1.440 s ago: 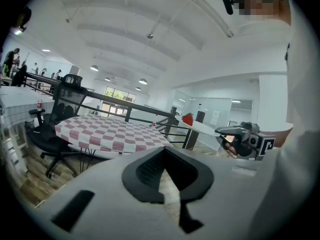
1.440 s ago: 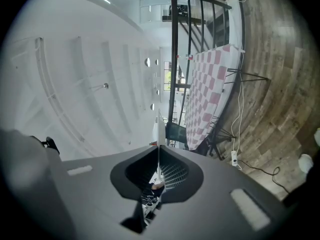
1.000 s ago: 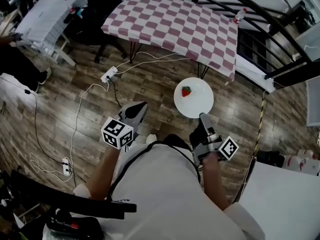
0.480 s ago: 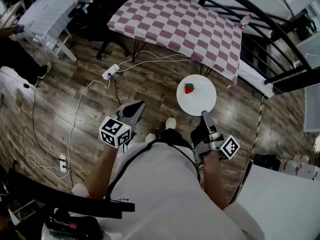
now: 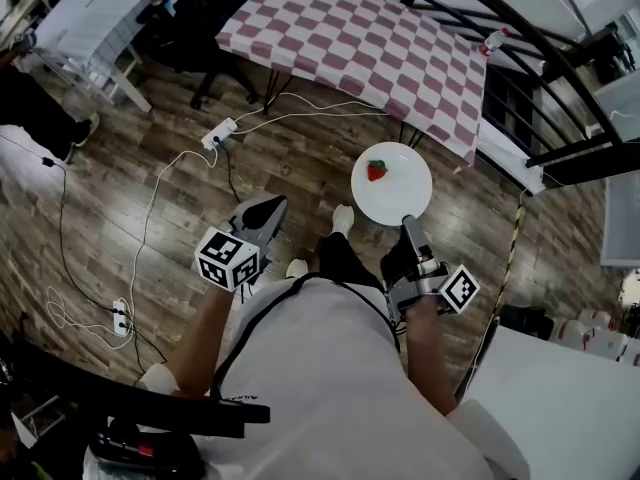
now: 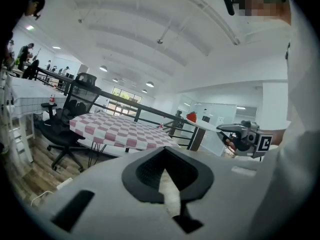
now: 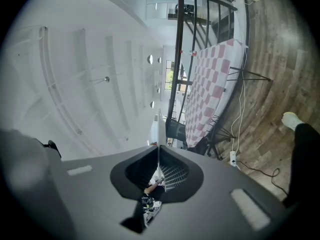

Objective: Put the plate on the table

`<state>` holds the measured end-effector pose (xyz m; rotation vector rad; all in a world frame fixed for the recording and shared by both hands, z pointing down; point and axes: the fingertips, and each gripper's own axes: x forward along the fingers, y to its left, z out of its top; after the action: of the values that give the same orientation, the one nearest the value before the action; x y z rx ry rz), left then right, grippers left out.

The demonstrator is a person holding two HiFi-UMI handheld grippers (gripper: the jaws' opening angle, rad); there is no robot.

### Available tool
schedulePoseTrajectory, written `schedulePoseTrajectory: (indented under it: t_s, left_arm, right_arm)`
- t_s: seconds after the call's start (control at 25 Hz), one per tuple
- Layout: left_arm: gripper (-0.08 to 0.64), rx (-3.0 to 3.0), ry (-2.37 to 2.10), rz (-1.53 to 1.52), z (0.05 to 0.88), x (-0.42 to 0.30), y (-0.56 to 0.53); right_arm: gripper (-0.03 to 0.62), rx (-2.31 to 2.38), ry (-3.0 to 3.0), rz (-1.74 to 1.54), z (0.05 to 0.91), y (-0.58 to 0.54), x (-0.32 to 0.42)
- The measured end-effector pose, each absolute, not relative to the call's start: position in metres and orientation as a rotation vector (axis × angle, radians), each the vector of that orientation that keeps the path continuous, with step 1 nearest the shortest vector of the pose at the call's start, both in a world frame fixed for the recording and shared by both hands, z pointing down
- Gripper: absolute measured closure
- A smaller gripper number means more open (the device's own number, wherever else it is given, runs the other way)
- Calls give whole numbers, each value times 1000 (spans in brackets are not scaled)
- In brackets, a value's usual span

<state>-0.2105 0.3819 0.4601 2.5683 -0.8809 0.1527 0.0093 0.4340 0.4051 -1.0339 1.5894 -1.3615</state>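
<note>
Wooden planks make up the floor (image 5: 300, 158) of this big open workroom, and the thing to steer by is the table (image 5: 360, 43) under its pink-and-white checked cloth. A black railing (image 5: 520, 43) runs along the table's far side, and a small bottle (image 5: 493, 36) sits by the table's far right corner. A black office chair (image 5: 205, 13) stands at the table's left end. A white power strip (image 5: 219, 135) lies on the planks just off the table's near-left side, with white cables trailing away from it.

The person stands a little way short of the table's near edge, with a gripper in each hand. The right gripper (image 5: 408, 225) has its jaws pinched on the near rim of the white plate (image 5: 405, 196). From that gripper's own view, the rim shows as a thin pale blade caught between the two jaws. The plate hangs roughly level in the air over the floor. It is near the table's near-right corner but not over the cloth or touching it. A strawberry (image 5: 377, 171) sits on the plate, on the side towards the table.

The left gripper (image 5: 263, 210) is held out over the planks, further from the table than the plate and apart from it on the left. Its jaws are pressed together with nothing between them.
</note>
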Motion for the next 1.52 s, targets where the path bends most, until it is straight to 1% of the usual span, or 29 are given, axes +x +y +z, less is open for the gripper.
schedulePoseTrajectory:
  t_s: [0.36,0.6,0.96,1.52]
  left_arm:
    - [555,2522,-943,123,473,-213,372]
    - [555,2509,-959,152,476,-198,350]
    - [555,2557,-950,210,471,-135,283]
    - [555,2540,-1018,224,450,-56,165]
  right_arm:
    - [574,-1009,1634,-1378,405,413,13]
    - [575,-984,1620,-1398,412,384,30]
    - [574,-982,1596,-1408,428,325,90]
    - [575,-916,1626,-1455,418,190,165]
